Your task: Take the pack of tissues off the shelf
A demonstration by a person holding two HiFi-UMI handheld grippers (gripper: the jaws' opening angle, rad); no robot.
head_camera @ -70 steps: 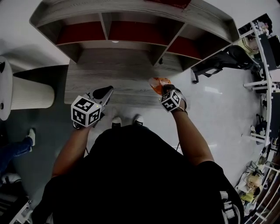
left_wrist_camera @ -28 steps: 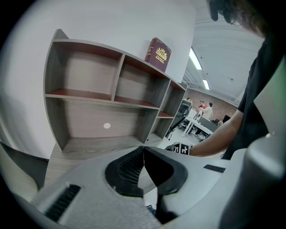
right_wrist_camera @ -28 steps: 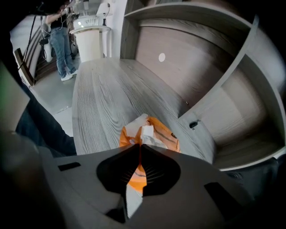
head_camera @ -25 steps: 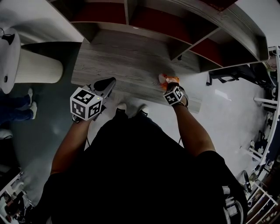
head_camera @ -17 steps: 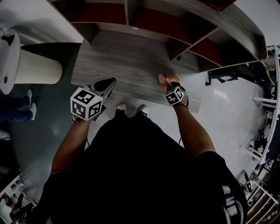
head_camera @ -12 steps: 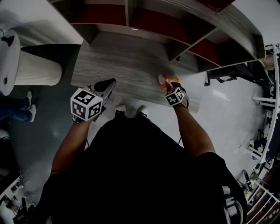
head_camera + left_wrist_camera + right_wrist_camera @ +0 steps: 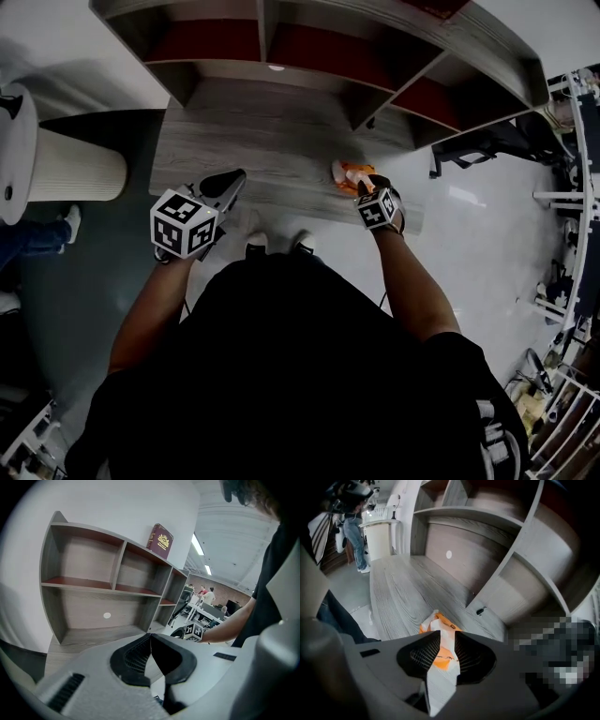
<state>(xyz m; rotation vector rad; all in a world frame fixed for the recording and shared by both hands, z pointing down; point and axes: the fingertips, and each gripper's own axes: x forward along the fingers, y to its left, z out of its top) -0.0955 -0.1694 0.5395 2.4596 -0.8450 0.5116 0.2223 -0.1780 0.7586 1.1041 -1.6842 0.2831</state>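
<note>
Lying near the front edge of the shelf unit's low wooden deck [image 7: 253, 141]: pack of tissues [image 7: 350, 174] | right gripper [image 7: 443, 638] just over it, jaws just opened, pack between them but unpressed | best drawn straight up, clear of the wrapper | left gripper [image 7: 151, 638] closed, empty, well apart.

The pack of tissues [image 7: 352, 175] [image 7: 443, 641] is a soft, crinkled pack in orange and white wrap. It lies flat on the broad bottom board of the shelf unit [image 7: 272, 141] [image 7: 405, 592], close to the board's front edge and toward its right end. The shelf unit is grey wood-grain, with red-lined compartments behind the board.
</note>
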